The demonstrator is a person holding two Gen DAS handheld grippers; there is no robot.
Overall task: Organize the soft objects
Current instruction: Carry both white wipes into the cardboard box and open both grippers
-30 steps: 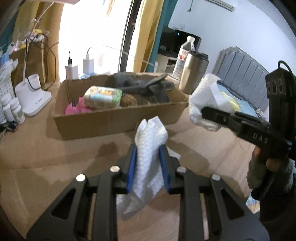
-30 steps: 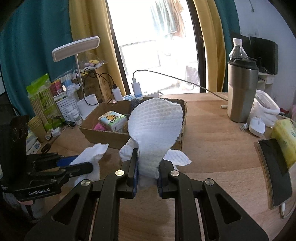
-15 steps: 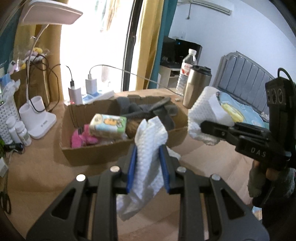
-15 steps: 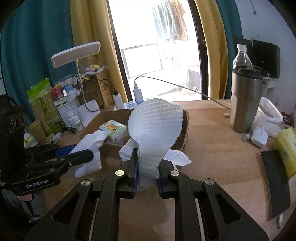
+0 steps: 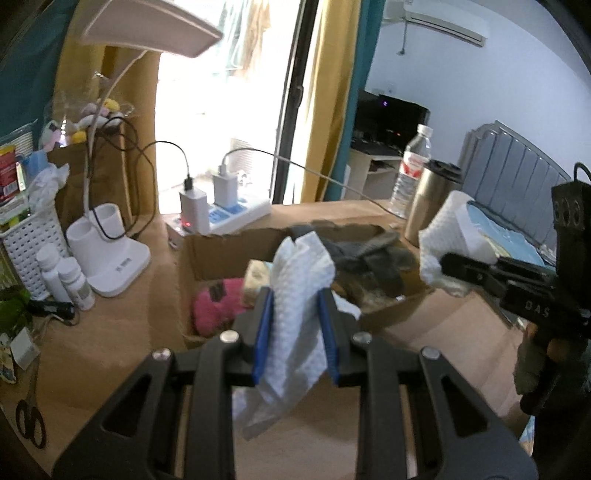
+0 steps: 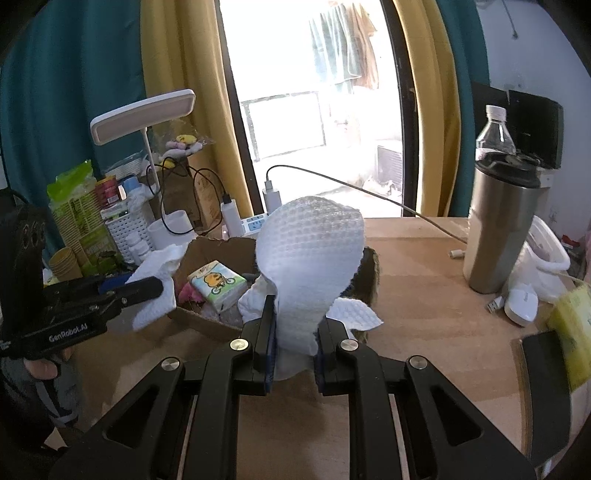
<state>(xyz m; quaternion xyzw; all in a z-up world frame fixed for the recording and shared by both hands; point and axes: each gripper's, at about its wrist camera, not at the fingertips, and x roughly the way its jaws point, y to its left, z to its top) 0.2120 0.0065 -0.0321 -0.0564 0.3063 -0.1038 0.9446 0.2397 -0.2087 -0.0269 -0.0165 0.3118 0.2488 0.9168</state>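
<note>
Paper towel (image 5: 295,317) is getting pinched between my left gripper (image 5: 295,314) fingers, and my right gripper (image 6: 294,325) is clamping another white towel (image 6: 310,254). Cardboard box (image 5: 391,314) is sitting just ahead of both fingertips, holding a tissue pack (image 6: 218,282).

Cardboard box (image 5: 207,254): near wall hidden behind the left gripper (image 5: 295,306) and its white paper towel (image 5: 295,325); in the right wrist view its middle is covered by the second white towel (image 6: 310,266).
Tissue pack (image 5: 256,275): mostly hidden in the left view, print unreadable.
Grey cloth (image 5: 369,254): blurred, item type unclear.
Desk lamp (image 5: 147,33): head cut off by the top edge.
Phone (image 6: 546,391): cut by the right rim.
Pink soft thing (image 5: 212,306): shape unclear.
</note>
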